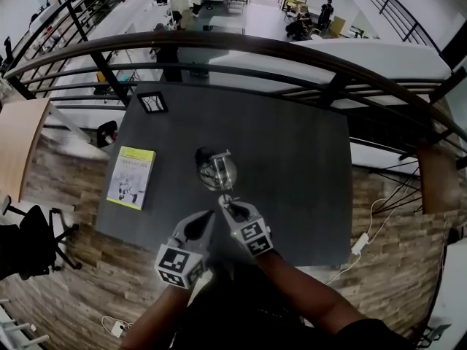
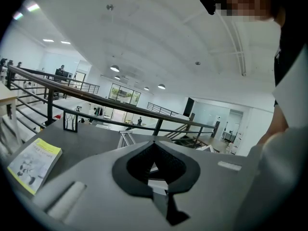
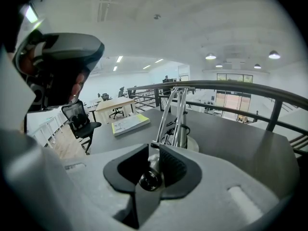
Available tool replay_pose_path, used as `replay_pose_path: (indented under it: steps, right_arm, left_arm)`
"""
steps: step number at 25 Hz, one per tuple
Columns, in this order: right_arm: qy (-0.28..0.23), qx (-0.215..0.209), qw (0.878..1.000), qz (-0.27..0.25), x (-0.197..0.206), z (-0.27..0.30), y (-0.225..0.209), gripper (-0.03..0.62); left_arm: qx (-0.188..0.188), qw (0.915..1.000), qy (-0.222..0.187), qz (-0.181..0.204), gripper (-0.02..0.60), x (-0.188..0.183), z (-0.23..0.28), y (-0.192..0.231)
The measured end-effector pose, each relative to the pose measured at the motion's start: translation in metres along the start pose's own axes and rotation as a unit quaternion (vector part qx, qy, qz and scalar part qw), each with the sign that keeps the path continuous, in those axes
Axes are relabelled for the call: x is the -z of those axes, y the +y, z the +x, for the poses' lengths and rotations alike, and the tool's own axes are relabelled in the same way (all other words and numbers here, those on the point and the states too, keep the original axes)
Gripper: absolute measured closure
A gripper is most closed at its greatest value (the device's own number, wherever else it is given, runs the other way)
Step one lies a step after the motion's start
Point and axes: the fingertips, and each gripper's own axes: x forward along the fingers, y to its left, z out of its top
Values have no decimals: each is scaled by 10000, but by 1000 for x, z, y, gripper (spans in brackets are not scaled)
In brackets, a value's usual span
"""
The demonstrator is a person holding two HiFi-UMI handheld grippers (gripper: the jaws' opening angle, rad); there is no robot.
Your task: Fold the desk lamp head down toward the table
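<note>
Centrally on your dark grey worktop (image 1: 292, 166): silver rod-armed desk lamp (image 1: 217, 172), rods rising steeply from the round base, leaning toward you. Right hand-held gripper (image 1: 225, 198) pinches its upper joint; left hand-held gripper (image 1: 209, 217) pressed together, empty.

Right gripper (image 3: 154, 149) at lower centre, pads clamped on round knob (image 3: 150, 179) of desk lamp (image 3: 179, 121). Lamp base (image 3: 195, 144) on dark table (image 3: 250, 148) mid-frame; yellow book (image 3: 130, 124) left of centre.

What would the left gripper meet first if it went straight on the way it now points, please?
Probably the desk lamp: the left gripper points at it from close by, and its own view shows the lamp's metal arms just left of its tip. Depth is hard to judge.
</note>
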Motion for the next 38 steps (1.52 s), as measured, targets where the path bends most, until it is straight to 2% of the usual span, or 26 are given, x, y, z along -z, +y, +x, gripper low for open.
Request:
replay_pose_path:
  steps: [4, 7, 12, 16, 23, 26, 33, 38]
  right_arm:
    - [-42, 26, 10000, 74, -7, -5, -1, 519]
    - [-261, 65, 9996, 75, -26, -25, 2, 520]
    - [-1044, 158, 9944, -36, -89, -81, 15, 537]
    - [-1695, 122, 9852, -213, -140, -137, 36, 589]
    - [-2272, -49, 9731, -370, -179, -209, 59, 589]
    - [-2421, -131, 9691, -448, -183, -230, 59, 589]
    - [-2509, -493, 9649, -594, -168, -272, 62, 589]
    - [-2551, -742, 9612, -737, -134, -315, 71, 589]
  left_arm:
    - [-5, 10000, -62, 62, 580, -6, -5, 0]
    - [36, 9999, -136, 87, 580, -15, -12, -3]
    - [248, 9985, -420, 235, 580, -45, -27, -23]
    - [477, 9950, -768, 416, 580, -74, -43, -48]
    - [636, 9893, -1186, 560, 580, -104, -63, -93]
    - [588, 9878, -1309, 600, 580, -107, -65, -109]
    - [219, 9871, -1455, 624, 580, -99, -74, -155]
    - [16, 9873, -1453, 647, 580, -67, -75, -207]
